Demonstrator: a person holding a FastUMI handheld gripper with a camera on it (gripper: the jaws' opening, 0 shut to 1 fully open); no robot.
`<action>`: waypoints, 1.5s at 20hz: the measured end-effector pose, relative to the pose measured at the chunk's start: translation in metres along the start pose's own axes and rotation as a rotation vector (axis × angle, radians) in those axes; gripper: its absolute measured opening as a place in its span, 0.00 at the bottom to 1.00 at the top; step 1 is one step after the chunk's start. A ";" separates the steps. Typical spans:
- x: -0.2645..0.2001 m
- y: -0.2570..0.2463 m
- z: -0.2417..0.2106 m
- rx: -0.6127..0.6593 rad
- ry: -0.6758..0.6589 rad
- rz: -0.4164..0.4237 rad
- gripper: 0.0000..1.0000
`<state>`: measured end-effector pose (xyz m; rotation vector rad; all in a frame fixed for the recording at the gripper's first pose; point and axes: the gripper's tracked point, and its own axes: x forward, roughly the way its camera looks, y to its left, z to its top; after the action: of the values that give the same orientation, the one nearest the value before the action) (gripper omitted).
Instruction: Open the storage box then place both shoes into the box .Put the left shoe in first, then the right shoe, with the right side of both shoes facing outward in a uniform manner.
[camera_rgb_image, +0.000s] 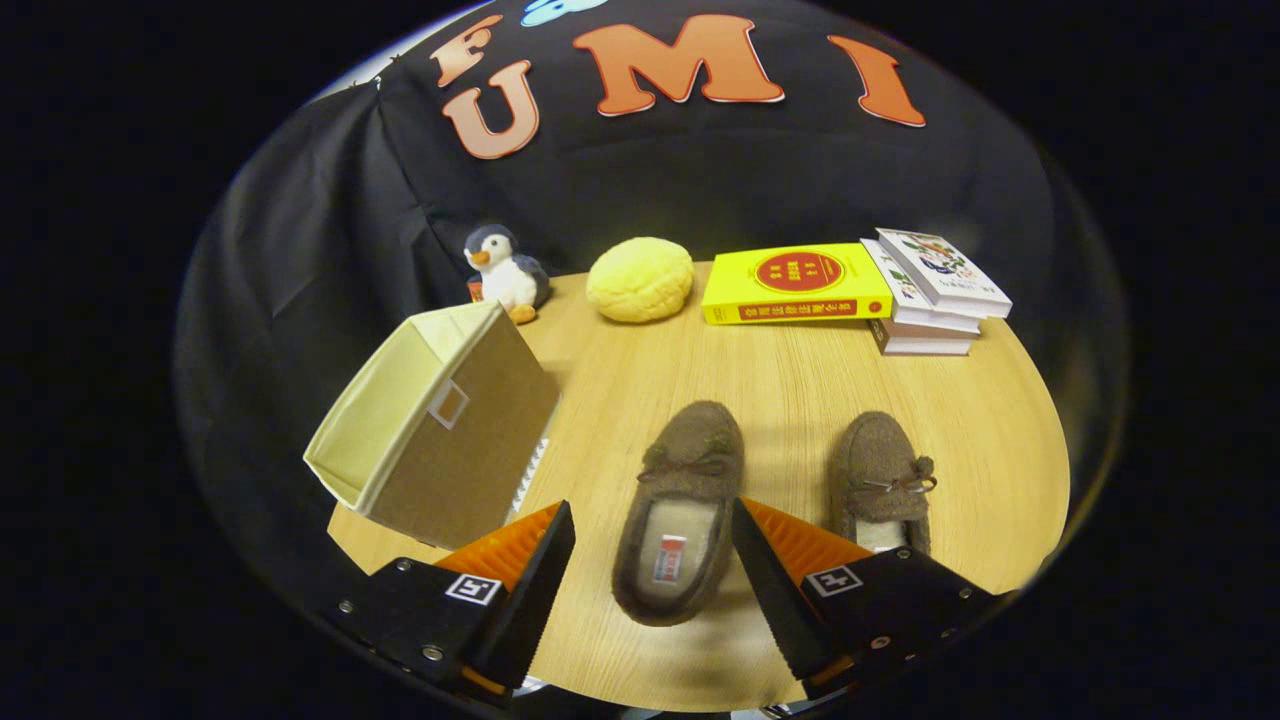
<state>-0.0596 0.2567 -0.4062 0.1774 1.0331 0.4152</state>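
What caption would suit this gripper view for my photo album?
Open gripper poised around the left shoe, right shoe beside it, open storage box waiting nearby.

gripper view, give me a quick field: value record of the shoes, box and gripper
gripper: open, fingers spread either side of the left shoe's heel, not pressing it
left shoe: on the table, toe pointing away, between the fingers
right shoe: on the table, beside the left shoe, apart
storage box: tilted on the table edge, open, nothing seen inside
table: round, wood
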 end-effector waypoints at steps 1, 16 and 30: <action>0.004 -0.006 -0.006 -0.006 0.019 -0.015 0.94; 0.076 -0.048 -0.031 -0.025 0.171 -0.142 0.57; 0.076 -0.036 -0.023 0.187 0.231 -0.134 0.03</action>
<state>-0.0366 0.2542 -0.4901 0.2290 1.3043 0.2199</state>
